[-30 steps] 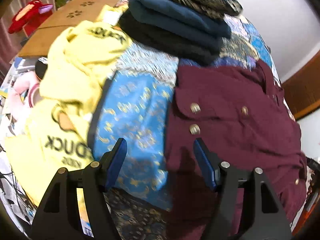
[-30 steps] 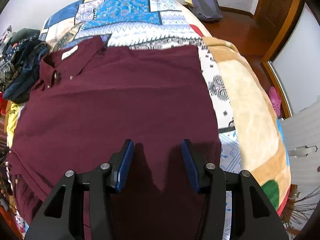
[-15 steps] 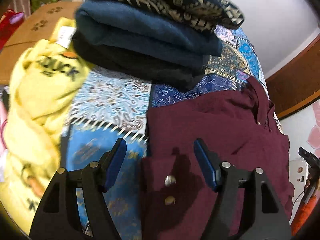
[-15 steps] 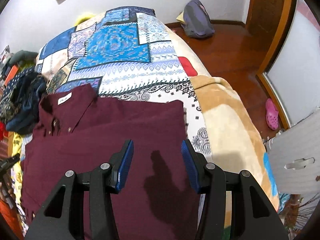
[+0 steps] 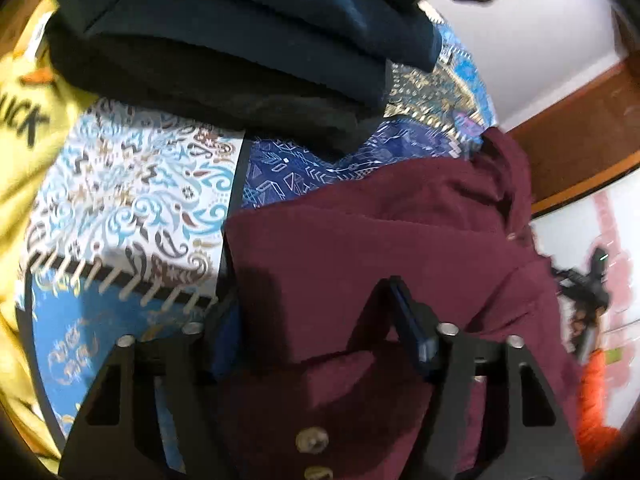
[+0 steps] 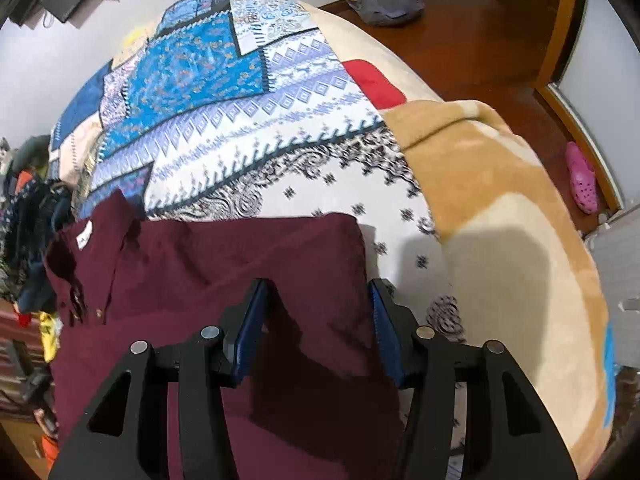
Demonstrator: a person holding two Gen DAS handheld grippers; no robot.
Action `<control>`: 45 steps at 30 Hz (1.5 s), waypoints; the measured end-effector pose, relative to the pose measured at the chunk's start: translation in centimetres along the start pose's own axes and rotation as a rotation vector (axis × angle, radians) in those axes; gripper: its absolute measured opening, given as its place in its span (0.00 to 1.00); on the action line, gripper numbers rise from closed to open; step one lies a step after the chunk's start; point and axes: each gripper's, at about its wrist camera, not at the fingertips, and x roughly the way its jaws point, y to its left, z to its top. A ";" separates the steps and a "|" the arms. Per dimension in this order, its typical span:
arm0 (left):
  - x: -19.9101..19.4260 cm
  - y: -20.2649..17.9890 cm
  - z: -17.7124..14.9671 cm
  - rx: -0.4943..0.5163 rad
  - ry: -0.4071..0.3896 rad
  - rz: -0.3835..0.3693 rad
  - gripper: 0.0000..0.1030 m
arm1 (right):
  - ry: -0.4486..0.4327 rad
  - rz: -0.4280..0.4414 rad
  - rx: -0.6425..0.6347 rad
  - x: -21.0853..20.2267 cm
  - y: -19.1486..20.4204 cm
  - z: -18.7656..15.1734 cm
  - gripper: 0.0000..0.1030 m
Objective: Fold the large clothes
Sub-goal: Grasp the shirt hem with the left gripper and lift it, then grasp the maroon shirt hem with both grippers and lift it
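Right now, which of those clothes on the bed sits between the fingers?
The maroon shirt, spread flat with its collar showing. The folded dark pile and the yellow garment lie farther off.

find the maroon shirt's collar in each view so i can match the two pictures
Left wrist view: the collar is at the upper right, at the far end of the maroon shirt, next to the dark stack of folded clothes.
Right wrist view: the collar is at the middle left, with its white label showing.
Shared landmark: the blue patterned bedspread under the shirt.
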 end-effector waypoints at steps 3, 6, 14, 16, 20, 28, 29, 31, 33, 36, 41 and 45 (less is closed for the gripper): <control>0.7 -0.9 0.4 0.020 0.003 0.092 0.28 | -0.020 0.018 -0.013 -0.3 0.1 0.0 0.28; -0.2 -3.3 0.5 0.089 -0.050 0.248 0.10 | -0.054 -0.021 -0.025 -1.1 0.3 -0.1 0.11; -5.1 -12.4 2.7 0.333 -0.248 0.383 0.03 | -0.285 -0.125 -0.152 -6.1 2.6 1.0 0.08; -6.2 -14.1 4.2 0.345 -0.291 0.354 0.03 | -0.319 -0.131 -0.166 -7.2 2.8 1.9 0.08; -6.4 -16.6 7.4 0.357 -0.325 0.309 0.03 | -0.353 -0.167 -0.184 -7.9 3.3 3.9 0.08; -1.6 -17.2 10.2 0.312 -0.245 0.405 0.17 | -0.301 -0.332 -0.133 -7.0 2.5 5.5 0.14; -1.8 -16.8 10.0 0.307 -0.240 0.398 0.21 | -0.290 -0.322 -0.140 -7.2 2.4 5.3 0.17; -2.0 -16.4 9.3 0.302 -0.224 0.377 0.44 | -0.270 -0.294 -0.155 -7.8 2.4 4.6 0.23; -3.0 -16.2 7.8 0.320 -0.222 0.365 0.48 | -0.262 -0.272 -0.182 -8.6 2.7 3.6 0.31; -3.9 -16.2 6.0 0.339 -0.194 0.363 0.54 | -0.242 -0.229 -0.236 -9.5 3.5 2.0 0.36; -4.3 -16.2 3.0 0.338 -0.136 0.293 0.67 | -0.160 -0.101 -0.302 -9.1 5.0 -1.4 0.49; -2.6 -16.0 0.1 0.362 -0.055 0.302 0.67 | -0.050 -0.065 -0.338 -6.5 5.8 -4.5 0.49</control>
